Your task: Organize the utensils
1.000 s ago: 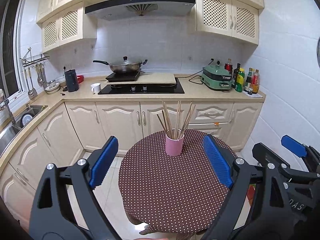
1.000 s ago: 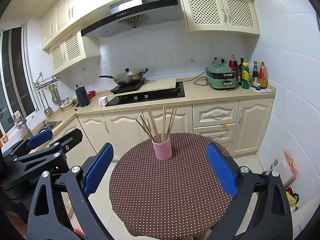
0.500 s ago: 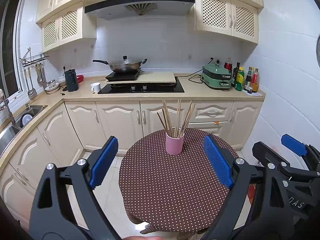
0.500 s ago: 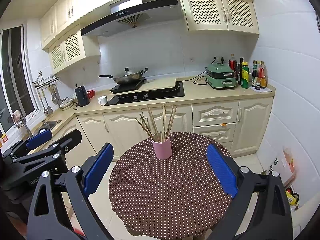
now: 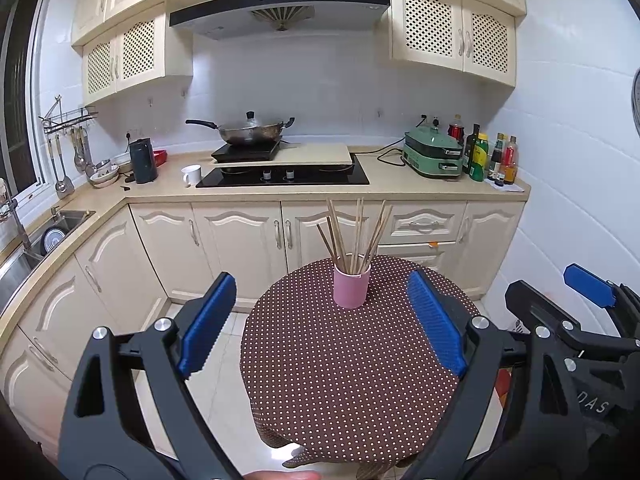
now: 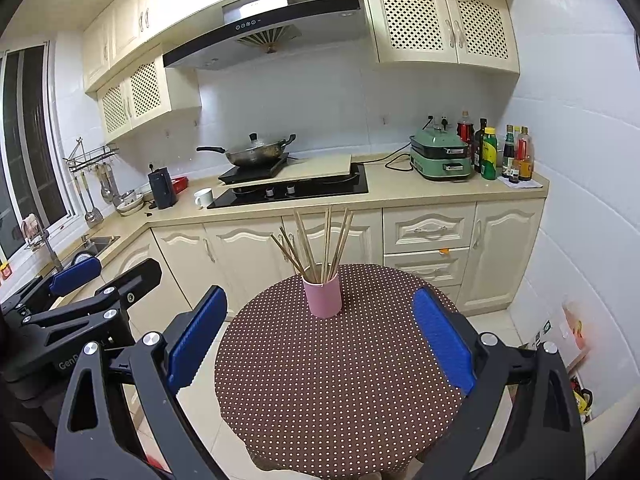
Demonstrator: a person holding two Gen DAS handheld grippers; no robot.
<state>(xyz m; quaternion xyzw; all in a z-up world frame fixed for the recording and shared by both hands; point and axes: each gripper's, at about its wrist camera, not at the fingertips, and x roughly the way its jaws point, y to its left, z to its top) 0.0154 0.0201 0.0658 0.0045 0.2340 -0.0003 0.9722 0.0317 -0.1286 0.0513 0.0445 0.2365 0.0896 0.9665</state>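
Note:
A pink cup stands upright near the far edge of a small round table with a brown dotted cloth. Several wooden chopsticks stand fanned out in it. The cup and chopsticks also show in the right wrist view, on the same table. My left gripper is open and empty, held above the table's near half, well short of the cup. My right gripper is open and empty, also short of the cup. Each gripper shows at the edge of the other's view.
Behind the table runs a kitchen counter with a hob, a wok, a white mug, a green cooker and several bottles. A sink is at the left. Tiled floor surrounds the table.
Both views have drifted very slightly; the cup, chopsticks and open grippers stand as before.

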